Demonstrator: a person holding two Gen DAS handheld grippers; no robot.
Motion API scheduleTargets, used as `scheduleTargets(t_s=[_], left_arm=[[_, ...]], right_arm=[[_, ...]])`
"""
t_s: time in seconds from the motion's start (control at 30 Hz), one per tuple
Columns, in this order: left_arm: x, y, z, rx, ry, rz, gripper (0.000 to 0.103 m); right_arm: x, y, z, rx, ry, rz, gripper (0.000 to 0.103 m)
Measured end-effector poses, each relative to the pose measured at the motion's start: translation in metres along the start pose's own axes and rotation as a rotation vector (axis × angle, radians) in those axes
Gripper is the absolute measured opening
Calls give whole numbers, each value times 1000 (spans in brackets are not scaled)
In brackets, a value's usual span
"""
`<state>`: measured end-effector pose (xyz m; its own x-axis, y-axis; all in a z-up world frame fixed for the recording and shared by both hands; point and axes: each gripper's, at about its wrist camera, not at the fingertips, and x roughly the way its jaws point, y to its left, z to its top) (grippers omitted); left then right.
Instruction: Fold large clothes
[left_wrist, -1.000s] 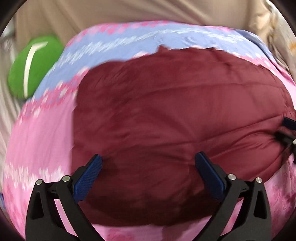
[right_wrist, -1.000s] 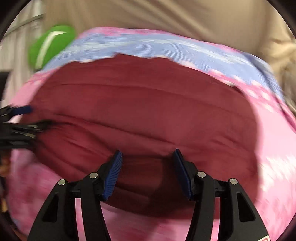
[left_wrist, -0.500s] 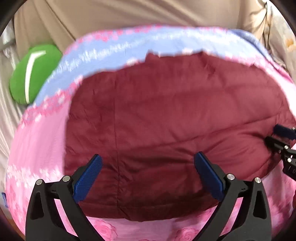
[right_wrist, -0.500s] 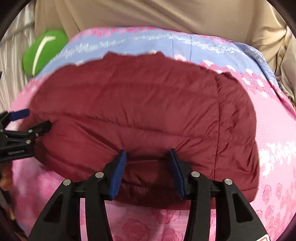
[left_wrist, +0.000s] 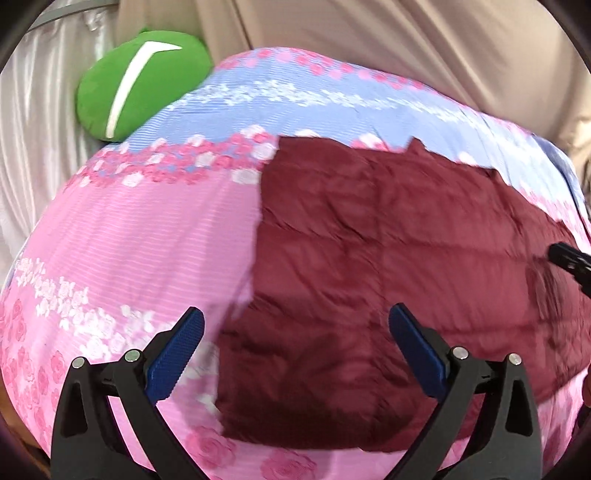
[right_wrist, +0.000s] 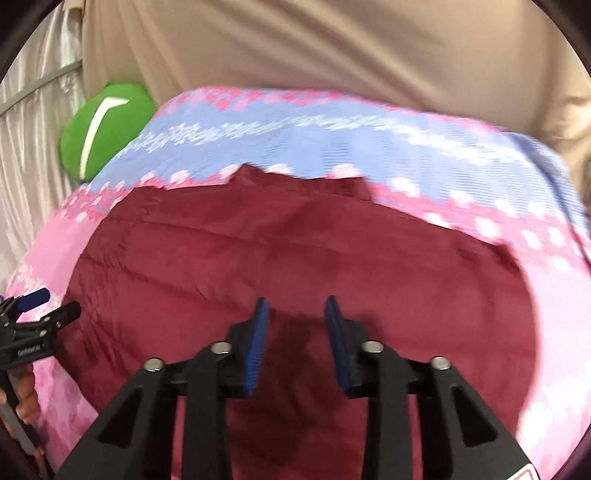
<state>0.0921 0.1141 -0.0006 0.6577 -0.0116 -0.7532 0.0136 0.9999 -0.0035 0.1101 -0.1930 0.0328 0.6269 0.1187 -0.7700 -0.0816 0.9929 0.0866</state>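
Note:
A maroon quilted jacket (left_wrist: 388, 266) lies folded and flat on the bed, and it also fills the middle of the right wrist view (right_wrist: 258, 258). My left gripper (left_wrist: 295, 310) hovers wide open over the jacket's left edge, touching nothing. My right gripper (right_wrist: 296, 301) hangs above the jacket's near middle. Its jaws are closing to a narrow gap, with nothing between the pads. The left gripper (right_wrist: 59, 301) shows at the left edge of the right wrist view, held by a hand (right_wrist: 22, 398). One right fingertip (left_wrist: 565, 254) pokes in at the right of the left wrist view.
The bed carries a pink and blue flowered sheet (left_wrist: 129, 251). A green cushion (left_wrist: 136, 81) lies at its far left corner. Beige cloth (right_wrist: 314, 48) hangs behind the bed and pale shiny curtain (left_wrist: 37, 129) on the left.
Both grippers have drawn back and up from the jacket. The left one has shifted left, to the jacket's left edge. The right gripper's jaws have narrowed a lot.

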Motion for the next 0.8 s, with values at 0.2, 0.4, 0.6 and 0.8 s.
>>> scheduleTargets(t_s=[0.2,0.4,0.6,0.8], left_arm=[[14,29,10,-62,24,-22,98],[41,36,14,-57,64,-41,98],[69,26,17,-72,119,-125,98],[72,25,19,-86,116,-141,98]], right_arm=[[62,29,19,-65,111,25,7],[80,30,20,-84,138,39,5],[82,26,19,-73,132,57,5],[65,17,41,-20,89,93,5]])
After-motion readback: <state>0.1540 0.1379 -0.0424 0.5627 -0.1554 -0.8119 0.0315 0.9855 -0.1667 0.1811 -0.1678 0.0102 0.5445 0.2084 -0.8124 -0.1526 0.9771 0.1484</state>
